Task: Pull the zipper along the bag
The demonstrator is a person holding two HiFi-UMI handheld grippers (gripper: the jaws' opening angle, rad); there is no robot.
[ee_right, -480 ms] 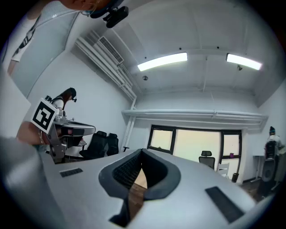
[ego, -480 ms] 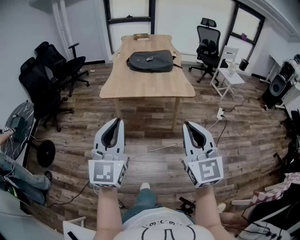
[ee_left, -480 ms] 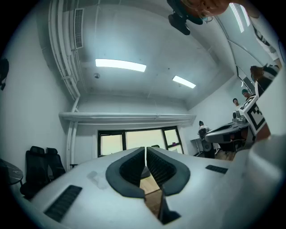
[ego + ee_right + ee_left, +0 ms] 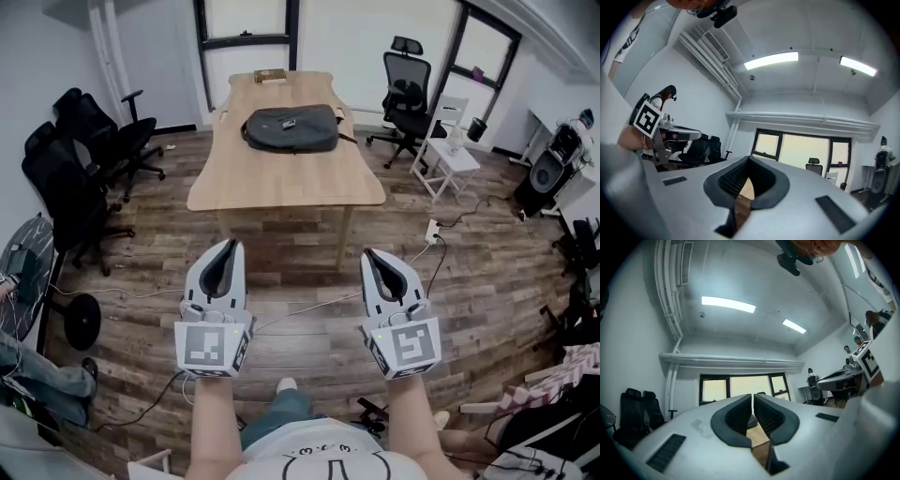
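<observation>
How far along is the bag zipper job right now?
Nothing looks done: the dark bag lies untouched on the wooden table, far across the floor. Nothing is in hand; left gripper and right gripper are both shut and empty. Still left: approach, grip the zipper pull, draw it along the bag.

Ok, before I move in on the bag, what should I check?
Bag on table: ok; the dark bag lies on the wooden table.
Left tool empty: ok; jaws shut on nothing.
Right tool empty: ok; jaws shut on nothing.
Bag within reach: not ok; both tools are well short of the table.
Zipper pull located: cannot tell; too small to see.
Floor path: not ok; a white cable crosses it.
</observation>
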